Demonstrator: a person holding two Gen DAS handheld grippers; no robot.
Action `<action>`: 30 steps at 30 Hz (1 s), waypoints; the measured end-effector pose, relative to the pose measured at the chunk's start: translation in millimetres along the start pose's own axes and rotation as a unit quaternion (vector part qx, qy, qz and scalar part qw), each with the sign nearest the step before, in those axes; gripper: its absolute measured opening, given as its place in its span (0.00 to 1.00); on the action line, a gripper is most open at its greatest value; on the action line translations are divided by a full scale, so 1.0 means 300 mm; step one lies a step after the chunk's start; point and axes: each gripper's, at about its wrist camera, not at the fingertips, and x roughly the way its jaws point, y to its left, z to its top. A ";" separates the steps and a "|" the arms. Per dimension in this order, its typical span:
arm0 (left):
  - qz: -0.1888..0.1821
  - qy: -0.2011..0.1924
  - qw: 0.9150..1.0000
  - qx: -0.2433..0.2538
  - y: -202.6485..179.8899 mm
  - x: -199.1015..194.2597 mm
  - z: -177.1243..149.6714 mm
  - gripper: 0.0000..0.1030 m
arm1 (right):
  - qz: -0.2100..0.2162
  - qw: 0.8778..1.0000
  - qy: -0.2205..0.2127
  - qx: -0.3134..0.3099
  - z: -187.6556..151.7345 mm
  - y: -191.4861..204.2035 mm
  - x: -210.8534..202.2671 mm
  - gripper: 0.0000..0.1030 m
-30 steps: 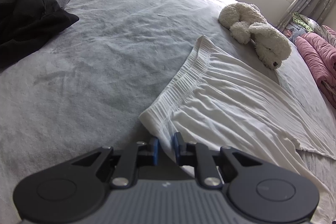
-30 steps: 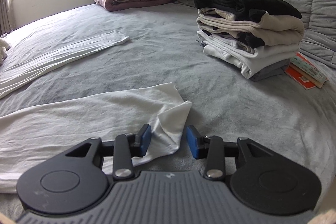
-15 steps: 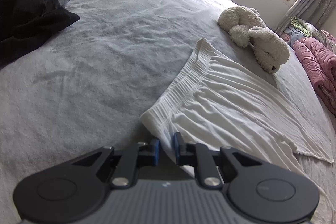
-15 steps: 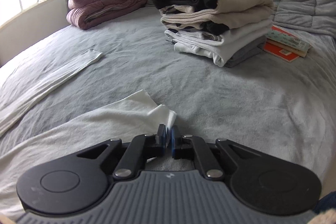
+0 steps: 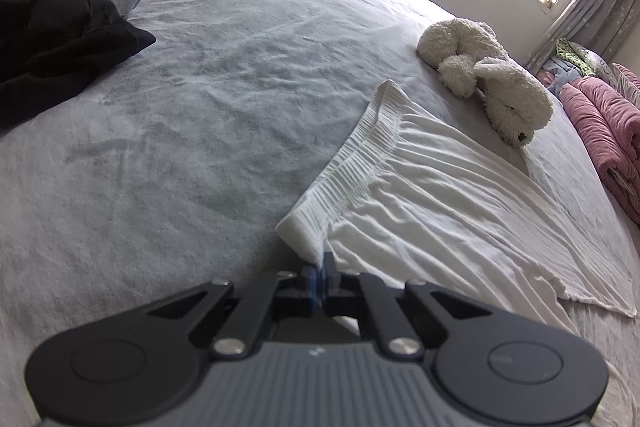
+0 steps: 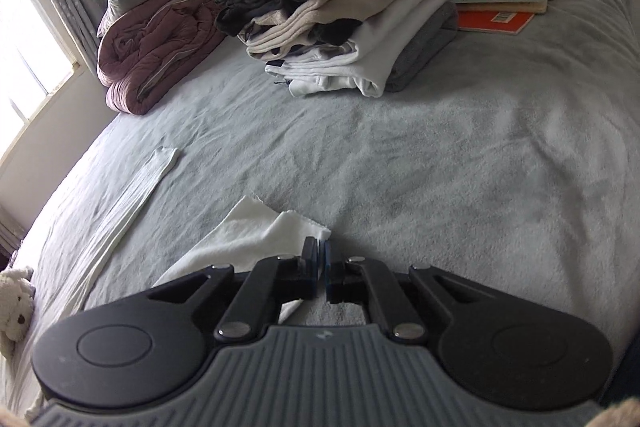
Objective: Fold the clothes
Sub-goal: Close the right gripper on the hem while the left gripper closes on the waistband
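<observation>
White trousers point(image 5: 432, 211) still flat, unfolded; waistband corner pinched by left gripper point(image 5: 319, 277), hem corner point(image 6: 296, 227) by right gripper point(image 6: 321, 269); folded pile point(image 6: 352, 27) done far right.

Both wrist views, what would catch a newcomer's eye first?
The white trousers spread across the grey bed, with the left gripper shut on the waistband corner and the right gripper shut on a leg hem. Behind stands a stack of folded clothes.
</observation>
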 end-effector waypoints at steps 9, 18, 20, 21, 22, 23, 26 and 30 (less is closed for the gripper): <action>-0.004 0.006 1.000 -0.004 0.005 0.005 0.001 0.02 | 0.014 1.000 0.011 -0.011 -0.006 0.022 0.010 0.14; -0.008 0.010 1.000 -0.012 0.014 0.011 0.006 0.02 | 0.004 1.000 0.003 -0.013 -0.010 0.020 0.022 0.12; -0.009 0.009 1.000 -0.013 0.015 0.014 0.006 0.03 | 0.005 1.000 0.004 -0.010 -0.009 0.019 0.025 0.13; -0.010 0.009 1.000 -0.013 0.015 0.015 0.006 0.03 | 0.006 1.000 0.004 -0.009 -0.009 0.018 0.025 0.13; -0.010 0.009 1.000 -0.013 0.016 0.016 0.007 0.03 | 0.006 1.000 0.003 -0.007 -0.008 0.017 0.024 0.13; -0.010 0.008 1.000 -0.014 0.016 0.017 0.007 0.03 | 0.005 1.000 0.003 -0.006 -0.008 0.016 0.023 0.13; -0.011 0.007 1.000 -0.014 0.017 0.018 0.007 0.02 | 0.005 1.000 0.000 -0.001 -0.006 0.013 0.020 0.13; -0.011 0.006 1.000 -0.021 0.018 0.009 0.013 0.01 | 0.004 1.000 -0.003 0.006 -0.003 0.009 0.016 0.01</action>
